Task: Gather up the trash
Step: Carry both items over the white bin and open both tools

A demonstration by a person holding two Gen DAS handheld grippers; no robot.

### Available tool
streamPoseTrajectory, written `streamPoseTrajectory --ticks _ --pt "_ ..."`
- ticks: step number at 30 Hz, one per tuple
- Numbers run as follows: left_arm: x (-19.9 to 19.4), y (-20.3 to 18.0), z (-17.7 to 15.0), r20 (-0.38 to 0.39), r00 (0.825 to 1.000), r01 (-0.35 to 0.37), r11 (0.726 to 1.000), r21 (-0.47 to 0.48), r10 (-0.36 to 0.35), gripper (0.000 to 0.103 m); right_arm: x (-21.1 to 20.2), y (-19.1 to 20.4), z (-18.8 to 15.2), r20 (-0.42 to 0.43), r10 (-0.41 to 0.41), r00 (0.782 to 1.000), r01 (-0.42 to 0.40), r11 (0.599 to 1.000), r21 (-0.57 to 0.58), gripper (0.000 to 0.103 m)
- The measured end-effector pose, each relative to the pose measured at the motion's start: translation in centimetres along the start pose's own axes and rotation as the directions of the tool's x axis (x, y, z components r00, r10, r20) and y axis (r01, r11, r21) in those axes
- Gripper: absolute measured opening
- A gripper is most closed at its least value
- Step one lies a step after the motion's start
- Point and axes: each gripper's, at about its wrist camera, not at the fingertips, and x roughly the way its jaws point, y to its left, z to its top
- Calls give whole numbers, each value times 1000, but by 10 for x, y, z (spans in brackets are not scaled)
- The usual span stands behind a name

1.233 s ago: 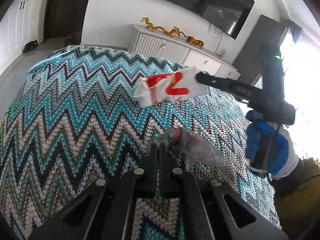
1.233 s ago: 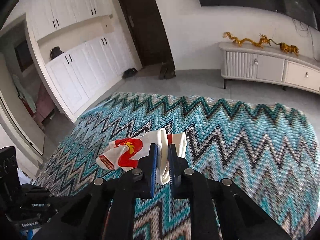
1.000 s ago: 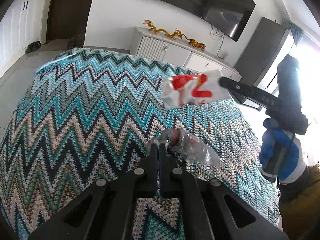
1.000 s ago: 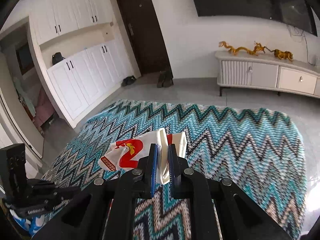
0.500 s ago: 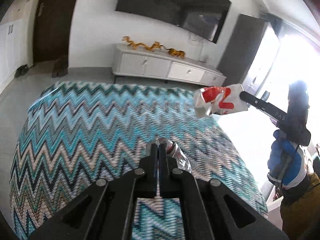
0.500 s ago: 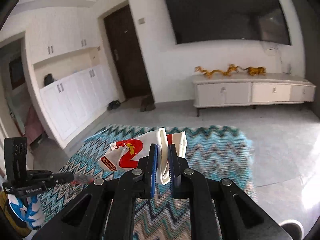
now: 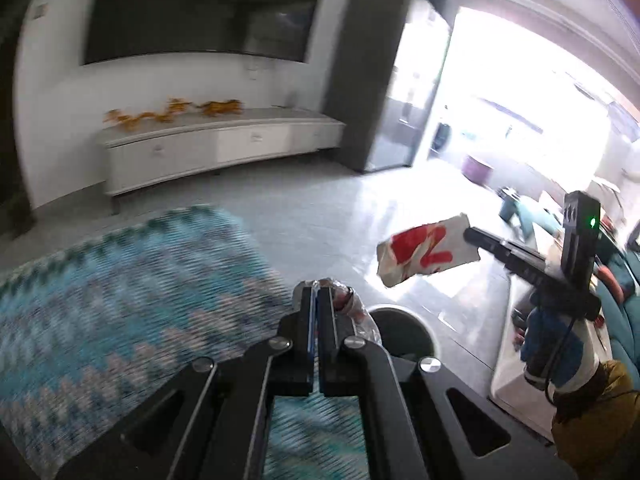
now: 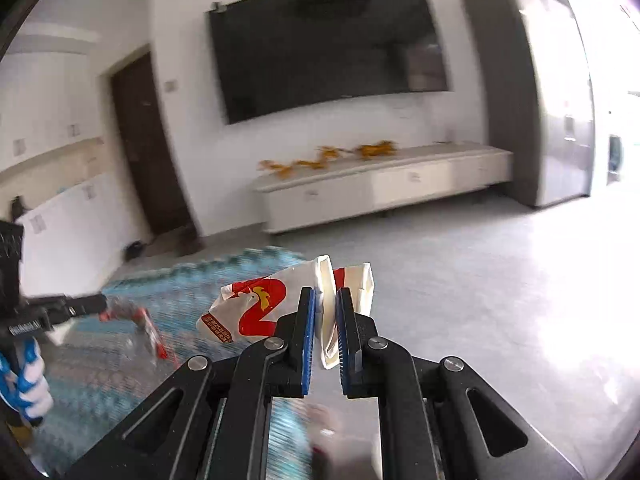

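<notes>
Left wrist view: the left claw point(image 7: 318, 294) is clamped tight on a crumpled clear plastic wrapper point(image 7: 356, 312), held over the edge of a zigzag blanket point(image 7: 120, 280). Just beyond it stands a round bin point(image 7: 416, 336) on the pale floor point(image 7: 320, 220). To the right, a gloved hand point(image 7: 556, 352) carries the right claw point(image 7: 470, 236), which holds a red and white paper bag point(image 7: 424, 254) in the air.

Right wrist view: the right claw point(image 8: 325, 300) is pinched on the paper bag point(image 8: 256, 308). At the left edge the left claw point(image 8: 102, 303) grips the wrapper point(image 8: 140, 322).
</notes>
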Motion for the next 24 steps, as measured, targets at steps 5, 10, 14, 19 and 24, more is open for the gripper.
streamPoseTrajectory --ticks 5,10,14,19,24 --pt "75 -62 12 -79 994 84 995 57 -80 0 -6 -59 -27 -63 -182 981 182 983 -3 10" --pt "155 -107 12 -188 977 121 989 84 -103 0 18 -103 -60 -163 -263 951 269 963 12 10" --pt "211 -128 0 -272 959 107 991 78 -82 0 46 -131 -84 -236 -289 928 303 953 24 11" --pt "274 -136 -18 -373 926 84 995 62 -55 3 76 -156 -113 -313 -282 907 313 948 55 13" --pt "302 -137 -30 -436 897 92 996 13 -78 3 94 -162 -132 -342 -269 900 307 950 62 14"
